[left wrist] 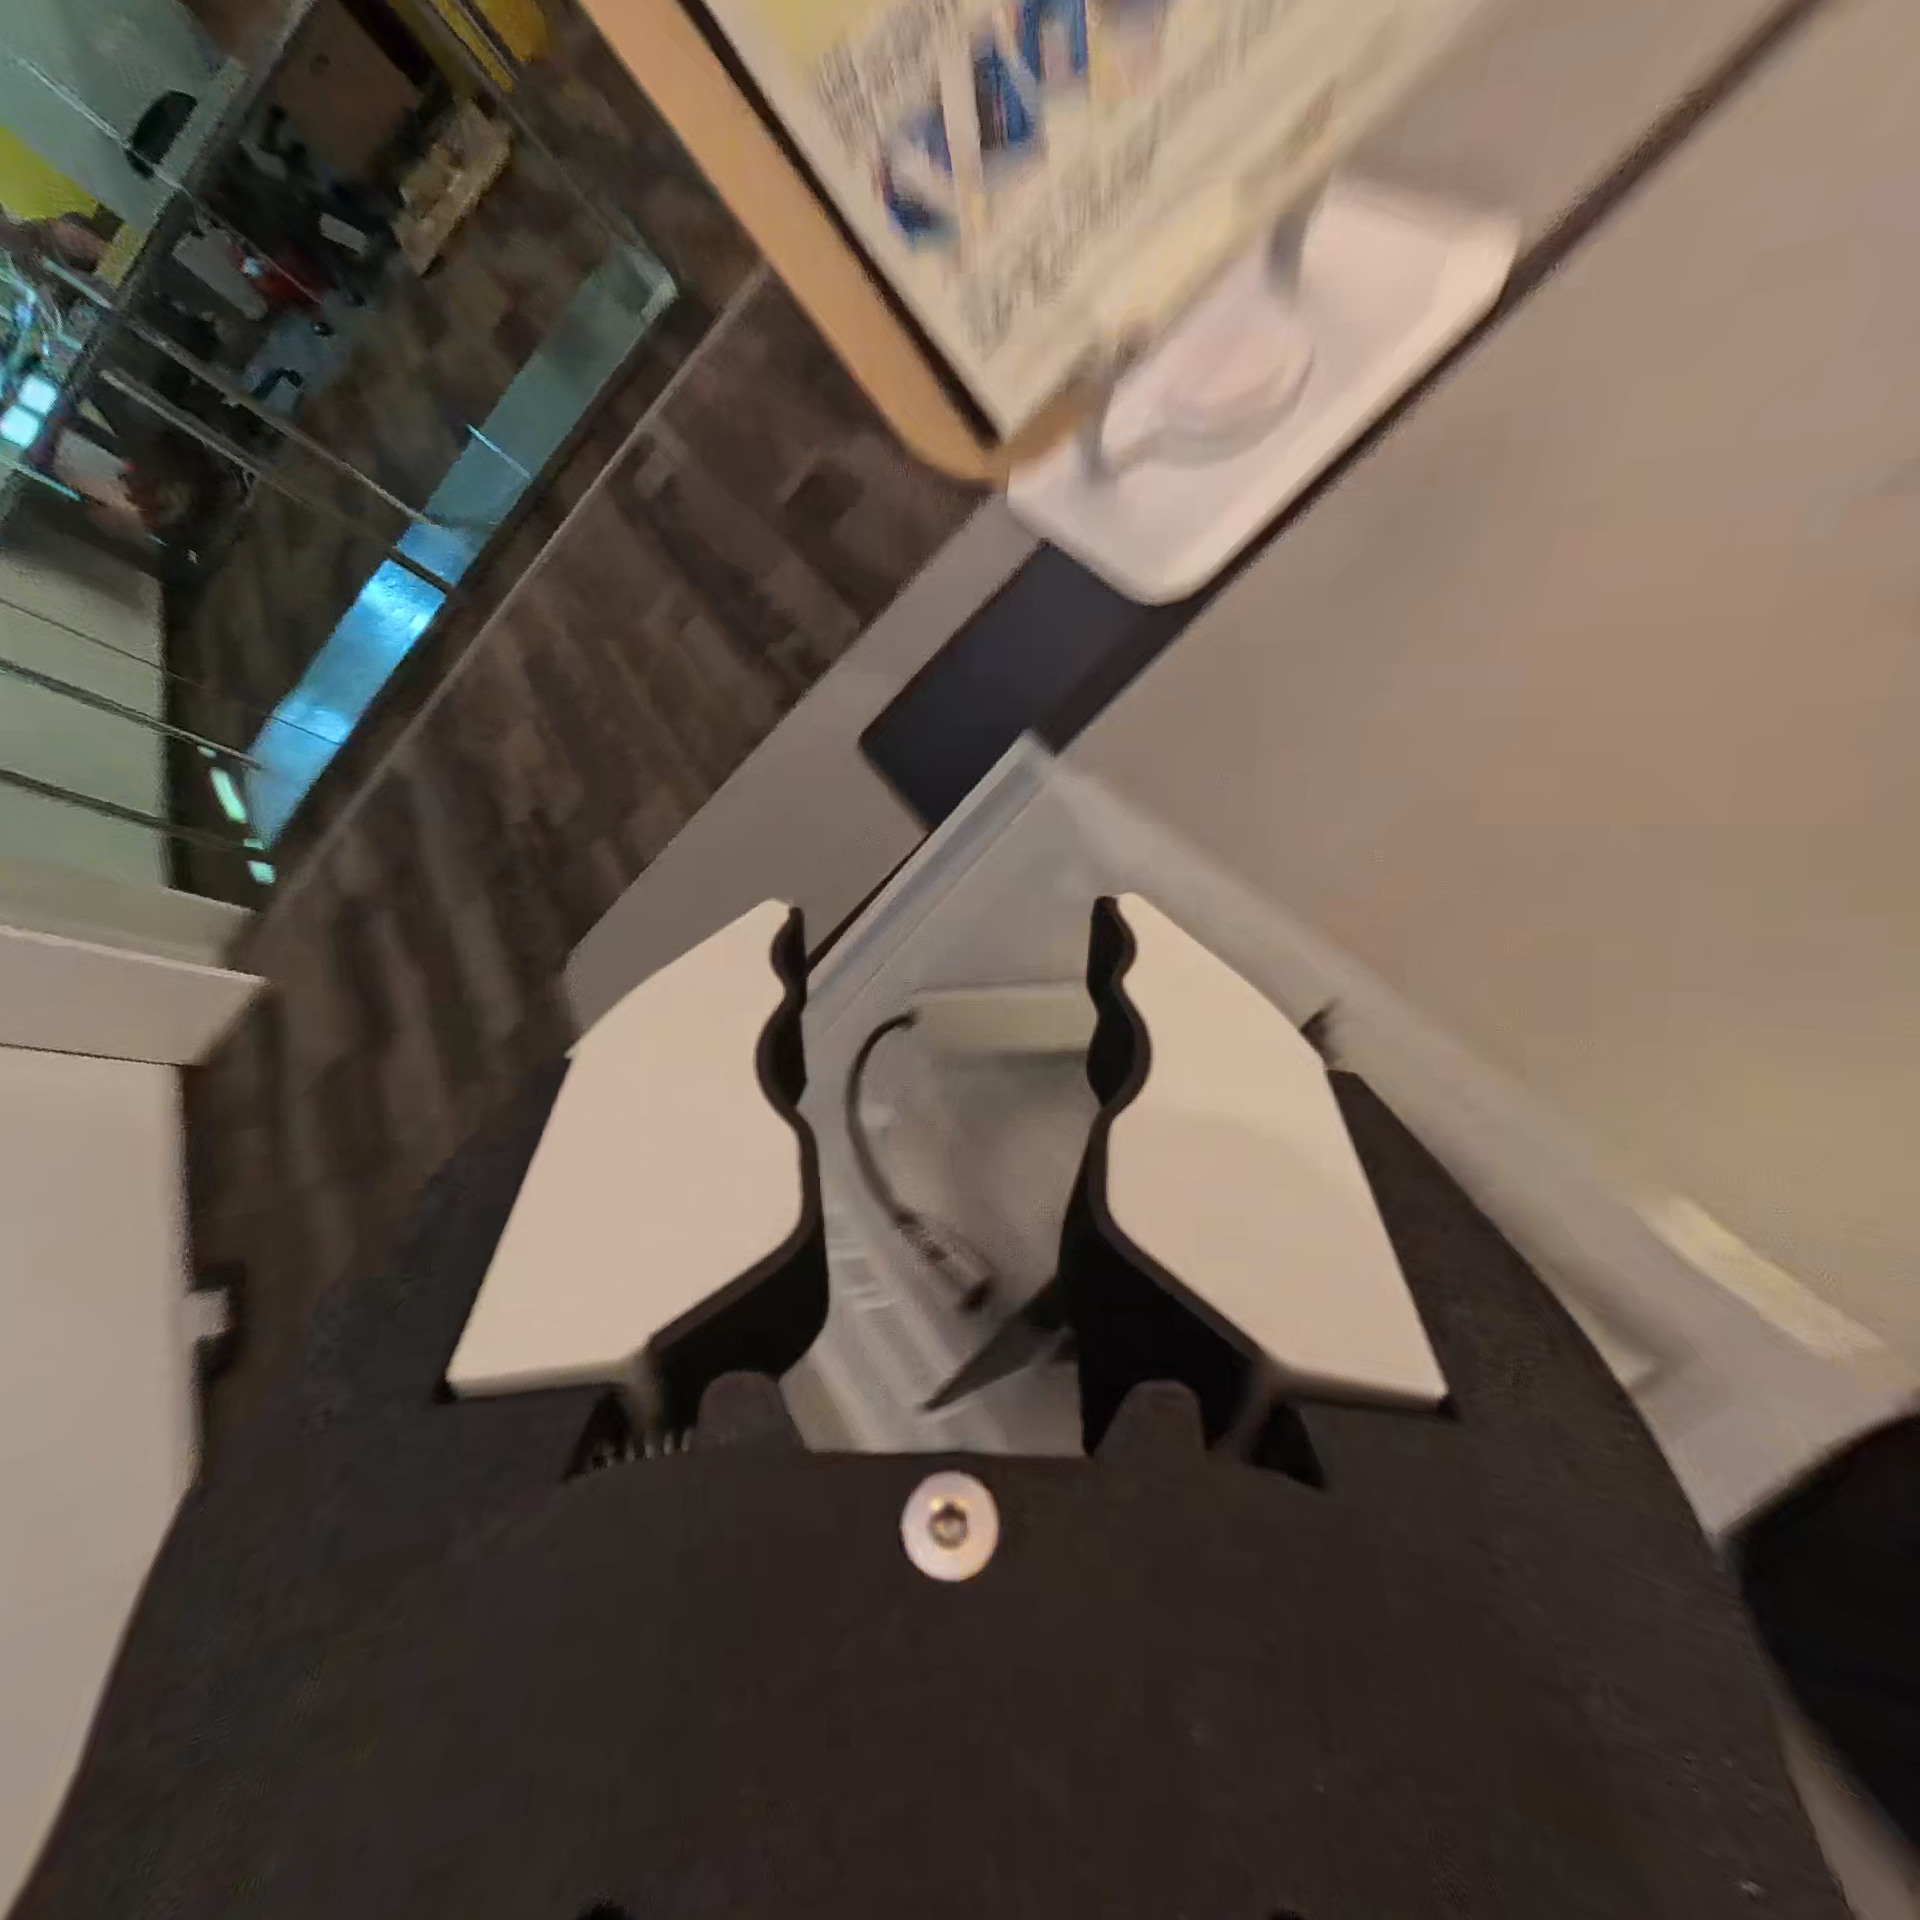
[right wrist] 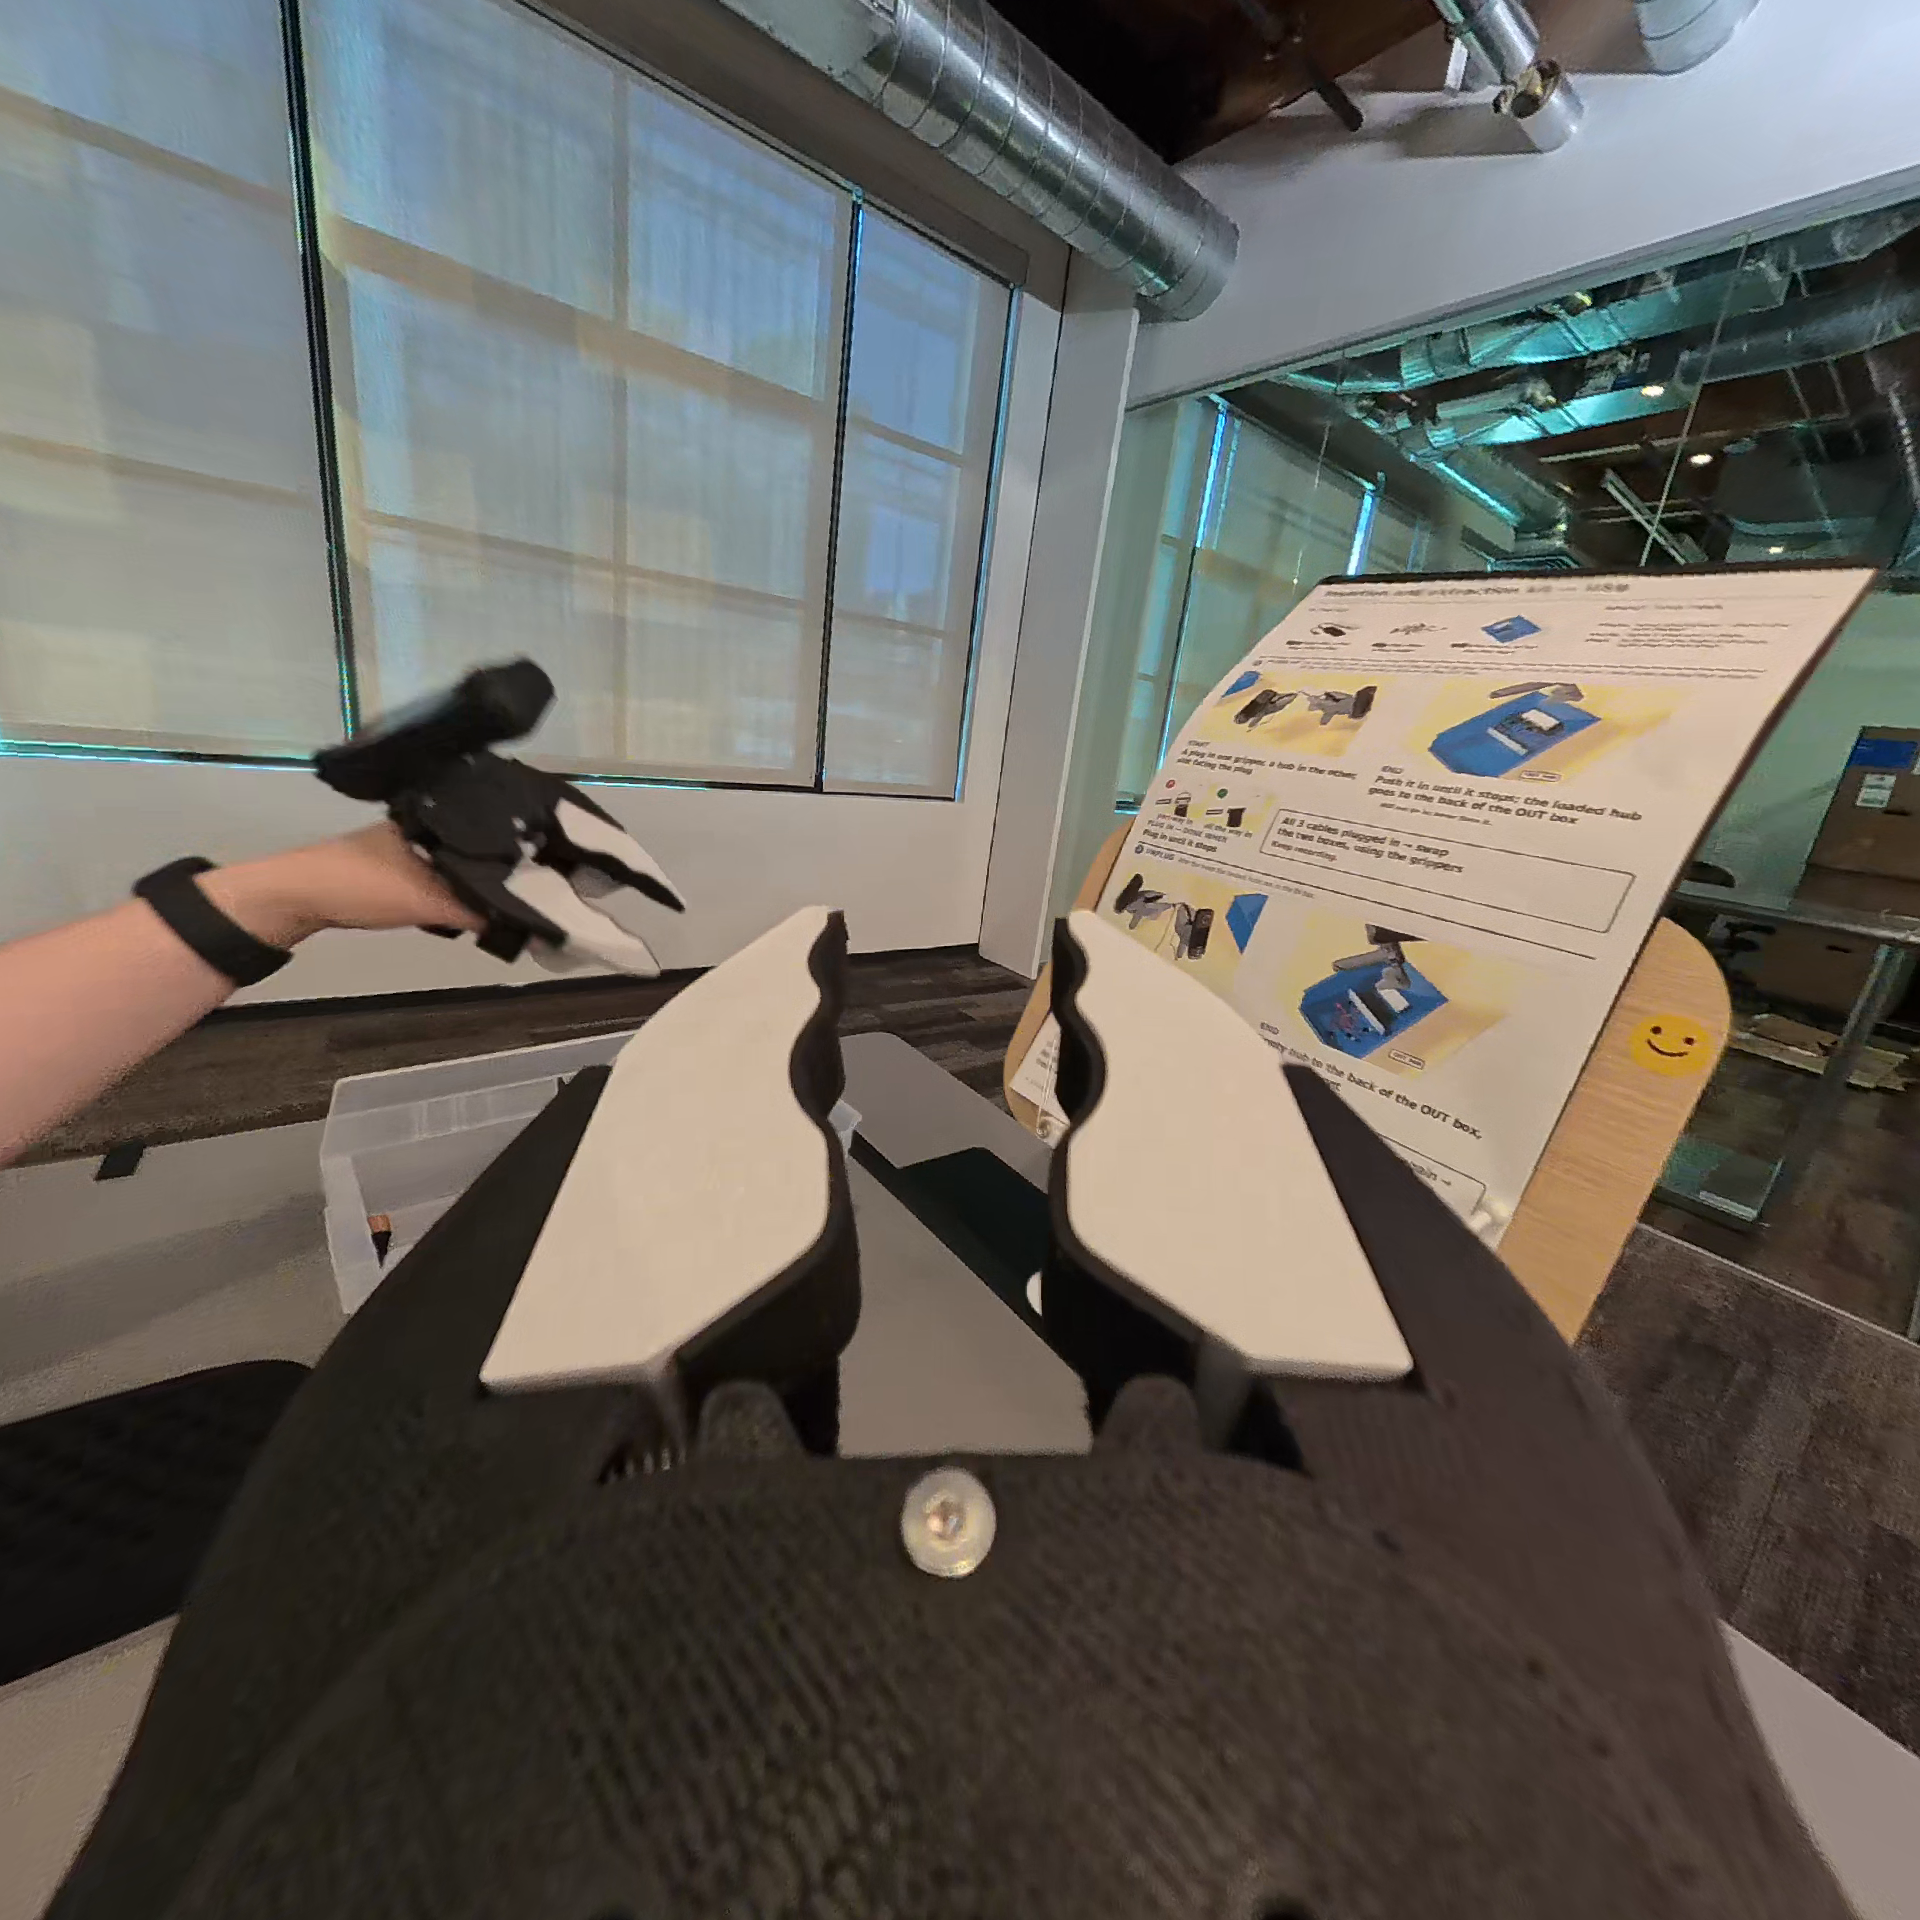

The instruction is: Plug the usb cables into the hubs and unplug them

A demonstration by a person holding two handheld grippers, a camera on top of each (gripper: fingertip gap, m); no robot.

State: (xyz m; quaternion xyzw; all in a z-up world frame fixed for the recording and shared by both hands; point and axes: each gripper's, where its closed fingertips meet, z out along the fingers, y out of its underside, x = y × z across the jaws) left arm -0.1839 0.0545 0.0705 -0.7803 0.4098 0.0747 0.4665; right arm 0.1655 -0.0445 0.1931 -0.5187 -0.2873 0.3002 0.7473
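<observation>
Grey carpet and a pale tabletop (left wrist: 1558, 779) tilt across the blurred left wrist view, where the left gripper (left wrist: 945, 914) hangs with fingers spread and empty above a clear plastic bin (left wrist: 935, 862); a short black usb cable (left wrist: 883, 1132) lies inside it. Right wrist view: the right gripper (right wrist: 948, 930), also spread and empty, faces a printed instruction sheet (right wrist: 1455, 831) on a wooden stand (right wrist: 1621, 1164); its wording stays unquoted. No hub is visible. Next, I judge, descend squarely and pinch the plug body, not the cord.
</observation>
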